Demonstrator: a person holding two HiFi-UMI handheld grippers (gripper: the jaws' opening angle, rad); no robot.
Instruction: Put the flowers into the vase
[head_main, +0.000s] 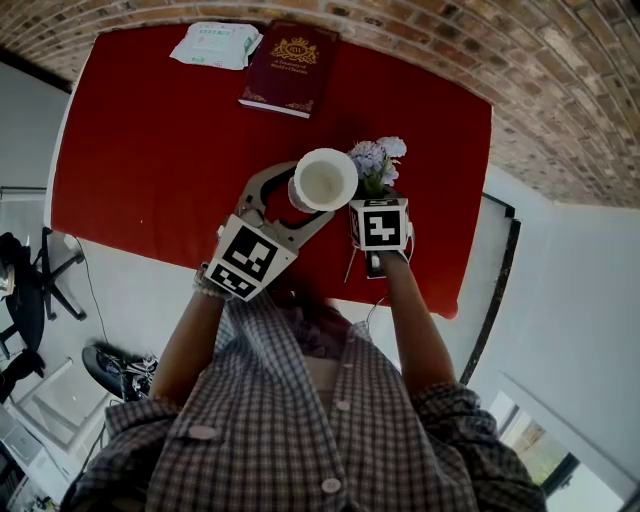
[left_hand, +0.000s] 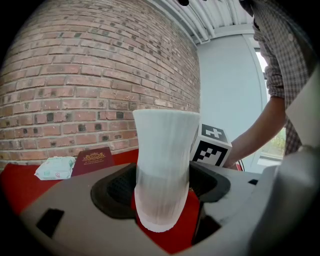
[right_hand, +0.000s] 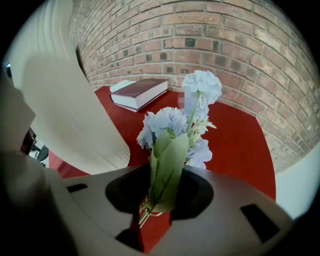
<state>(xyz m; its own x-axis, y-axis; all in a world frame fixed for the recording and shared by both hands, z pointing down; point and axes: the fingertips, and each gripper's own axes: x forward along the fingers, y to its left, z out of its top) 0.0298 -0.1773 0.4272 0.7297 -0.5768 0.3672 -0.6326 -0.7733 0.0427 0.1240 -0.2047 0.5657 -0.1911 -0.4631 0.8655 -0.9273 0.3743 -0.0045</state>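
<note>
A white ribbed vase (head_main: 324, 180) stands upright on the red table (head_main: 150, 150). My left gripper (head_main: 298, 200) is shut on its lower part; in the left gripper view both pads press the vase (left_hand: 162, 165) at its narrow base. Just right of the vase is a bunch of pale blue flowers (head_main: 376, 160) with green leaves. My right gripper (head_main: 372, 198) points steeply down over it. In the right gripper view the stems and leaves of the flowers (right_hand: 175, 135) sit pinched between the pads of the right gripper (right_hand: 157, 200), and the vase (right_hand: 65, 115) looms at the left.
A dark red book (head_main: 290, 65) and a white tissue pack (head_main: 215, 45) lie at the table's far edge. The table's near edge runs just below both grippers. A brick surface (head_main: 560, 70) lies beyond the table. A black chair (head_main: 40, 270) stands at the left.
</note>
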